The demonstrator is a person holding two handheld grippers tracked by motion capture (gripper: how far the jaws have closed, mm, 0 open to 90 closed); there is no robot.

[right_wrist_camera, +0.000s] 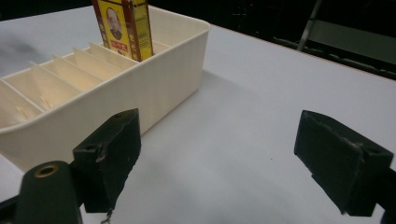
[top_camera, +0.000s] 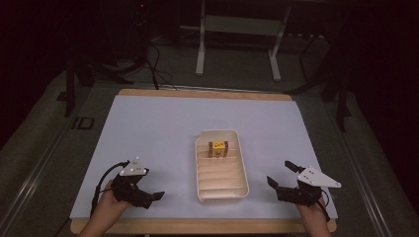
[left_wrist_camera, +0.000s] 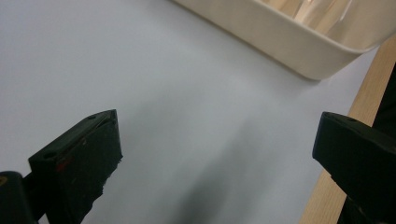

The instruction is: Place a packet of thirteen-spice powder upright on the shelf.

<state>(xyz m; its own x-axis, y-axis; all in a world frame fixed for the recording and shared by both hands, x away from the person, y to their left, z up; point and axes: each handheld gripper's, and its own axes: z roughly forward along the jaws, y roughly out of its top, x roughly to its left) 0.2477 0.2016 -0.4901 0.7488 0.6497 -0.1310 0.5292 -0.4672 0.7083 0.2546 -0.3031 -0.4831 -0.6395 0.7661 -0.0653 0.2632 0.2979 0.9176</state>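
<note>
Cream plastic, the divided tray sat near the table's front edge, a small yellow-and-red box standing upright in one of its far slots. Left gripper and right gripper flanked the tray, apart from it, jaws spread wide, holding nothing.

The pale sheet lies under your left gripper and your right gripper and stretches well ahead of both, while the bare wooden edge of the table runs just behind them. Far ahead of the grippers, past the table, a white metal frame stands on the grey floor. Dark cables trail ahead of your left gripper, beside that frame.
</note>
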